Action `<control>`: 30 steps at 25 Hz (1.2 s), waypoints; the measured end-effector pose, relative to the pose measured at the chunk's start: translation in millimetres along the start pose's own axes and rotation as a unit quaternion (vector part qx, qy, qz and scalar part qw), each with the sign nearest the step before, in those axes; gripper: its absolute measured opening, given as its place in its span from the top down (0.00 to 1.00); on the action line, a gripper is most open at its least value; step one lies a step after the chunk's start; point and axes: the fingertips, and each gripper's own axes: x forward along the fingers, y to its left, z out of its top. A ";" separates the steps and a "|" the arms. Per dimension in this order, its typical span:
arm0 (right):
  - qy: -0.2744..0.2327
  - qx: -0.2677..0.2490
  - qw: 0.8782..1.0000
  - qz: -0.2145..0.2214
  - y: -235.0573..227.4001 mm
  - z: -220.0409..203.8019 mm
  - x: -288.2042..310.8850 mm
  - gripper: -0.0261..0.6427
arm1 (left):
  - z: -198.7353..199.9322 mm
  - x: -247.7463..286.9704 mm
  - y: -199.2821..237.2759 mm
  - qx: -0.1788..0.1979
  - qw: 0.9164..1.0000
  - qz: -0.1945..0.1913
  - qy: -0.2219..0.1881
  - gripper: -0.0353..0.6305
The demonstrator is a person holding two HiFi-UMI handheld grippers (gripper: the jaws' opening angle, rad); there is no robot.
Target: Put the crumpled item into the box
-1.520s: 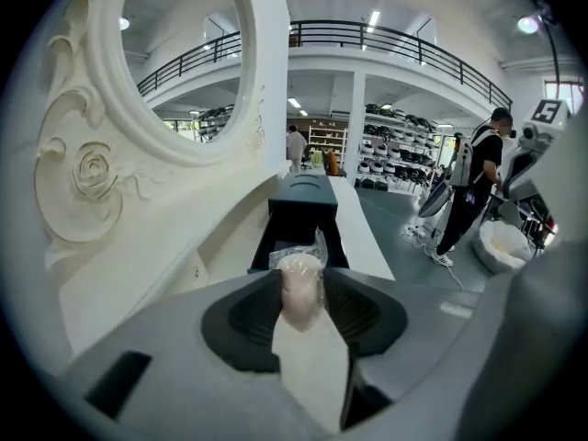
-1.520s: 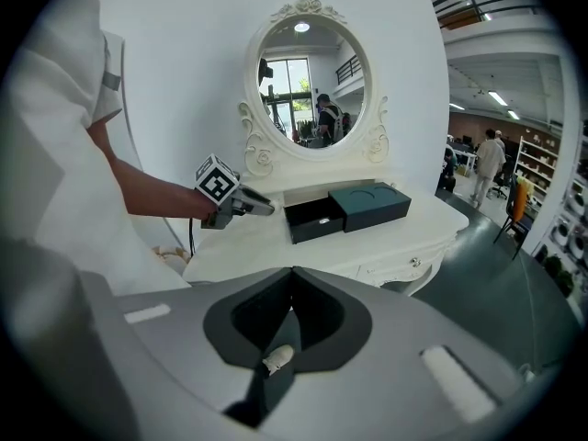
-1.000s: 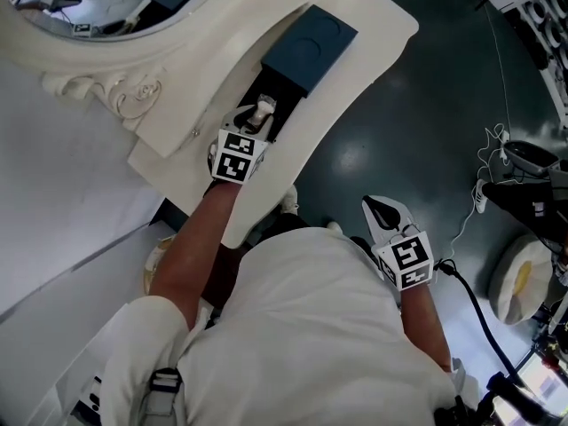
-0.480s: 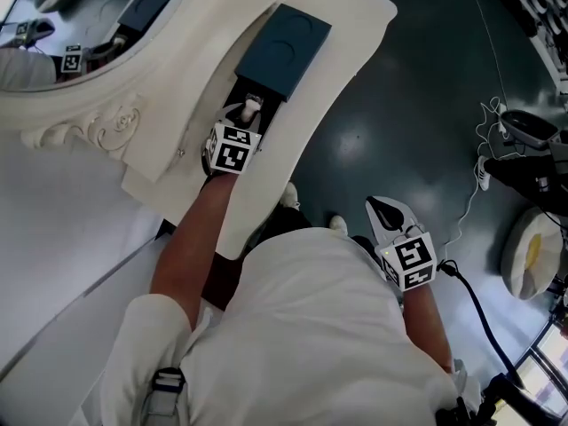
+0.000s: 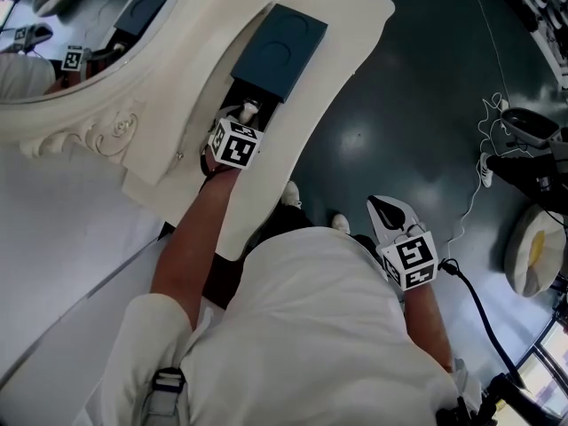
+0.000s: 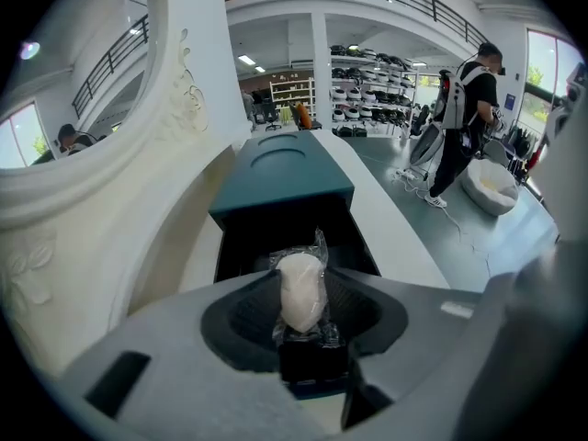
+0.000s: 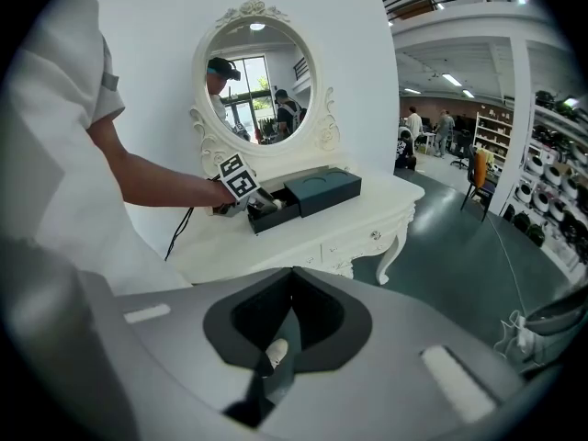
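Observation:
A dark teal box lies open on the white dressing table, with its lid resting over the far half. My left gripper hangs over the open black compartment, shut on the crumpled item, a pale lump in clear wrap that stands upright between the jaws. From the right gripper view the box and the left gripper show far off on the table. My right gripper hangs low beside my body over the floor, jaws shut and holding nothing.
An oval mirror in an ornate white frame stands along the table's left side. A cable and a round white cushion lie on the dark floor to the right. A person with a backpack stands by shelves in the distance.
The left gripper has tilted a little and edged further over the open box with the crumpled item still in it. The right gripper has stayed where it was.

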 end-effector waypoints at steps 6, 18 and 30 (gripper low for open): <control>0.002 0.000 1.000 0.004 -1.6 -0.5 -1.0 0.96 | -2.9 4.4 -2.2 0.008 1.000 0.001 0.028 0.71; 0.002 -0.011 1.000 0.015 -3.6 -6.5 -6.3 0.96 | 0.6 -4.1 -3.0 -0.001 1.000 0.006 0.018 0.65; -0.015 -0.048 0.998 0.048 -3.9 -20.2 -32.2 0.96 | 6.9 -68.9 -28.3 -0.035 0.998 0.046 -0.038 0.67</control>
